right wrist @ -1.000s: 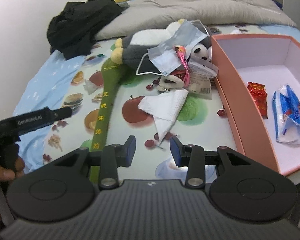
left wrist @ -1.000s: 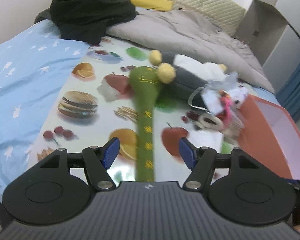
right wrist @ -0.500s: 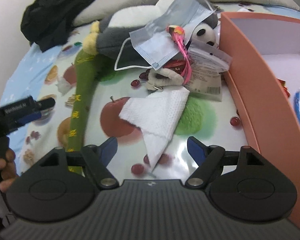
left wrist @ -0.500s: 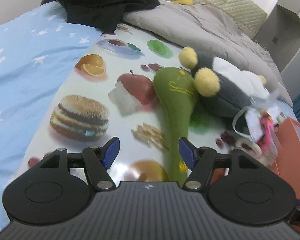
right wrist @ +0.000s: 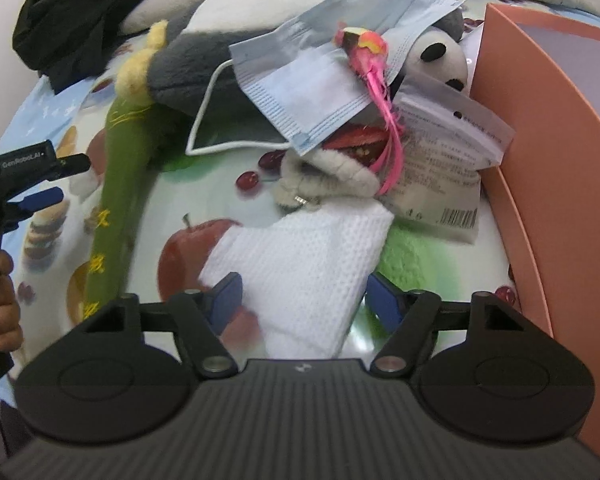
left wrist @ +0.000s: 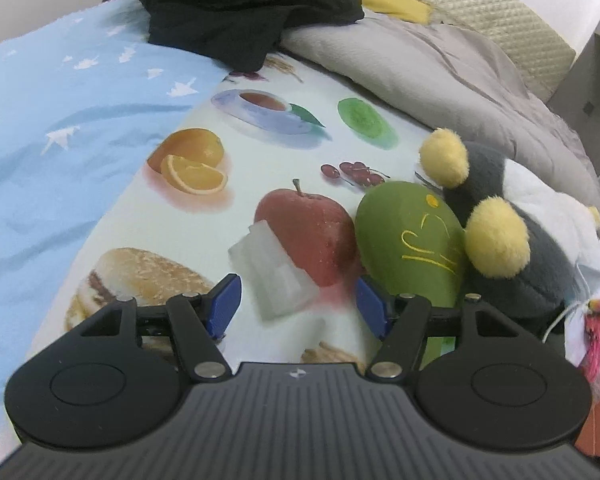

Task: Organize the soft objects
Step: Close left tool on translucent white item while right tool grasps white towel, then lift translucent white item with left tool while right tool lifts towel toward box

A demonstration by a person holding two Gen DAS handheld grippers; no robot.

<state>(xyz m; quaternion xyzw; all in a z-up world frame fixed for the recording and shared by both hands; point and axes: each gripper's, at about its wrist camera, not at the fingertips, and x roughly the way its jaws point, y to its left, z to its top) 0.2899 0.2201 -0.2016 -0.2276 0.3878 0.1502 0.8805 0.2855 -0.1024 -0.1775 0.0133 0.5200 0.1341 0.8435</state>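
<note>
**A:** Two soft things are framed between your claws. Which goes first?

**B:** On my right, the white paper towel [right wrist: 300, 264] lies flat on the fruit-print cloth [left wrist: 260, 152] spread over the bed, touching the small grey plush [right wrist: 320, 178] above it. A second ago it sat well ahead of my right claw [right wrist: 302, 300]; now it runs down between the blue pads, and the jaws, after swinging wide, are closing with the towel in the gap. The pads do not press on it yet, so I hold nothing there.

**A:** And the left?

**B:** The crumpled white tissue [left wrist: 276, 276] has come into my left claw [left wrist: 296, 306] the same way. A second ago the long green plush [left wrist: 408, 240] lay between those pads; I have shifted sideways and lower, and it now lies just off the right-hand pad, leaning against the grey penguin toy [left wrist: 532, 232]. These jaws are easing shut too, about two thirds open, gripping nothing.

**A:** What does that mean for the tidying?

**B:** I judge both approaches done and the pinches next. The pink box [right wrist: 540, 152] stands just beside the towel, so that carry is short. The blue face mask [right wrist: 324, 64], the pink feathered toy [right wrist: 374, 68] and the clear packet [right wrist: 444, 148] are piled on the plush toys beyond.
</note>
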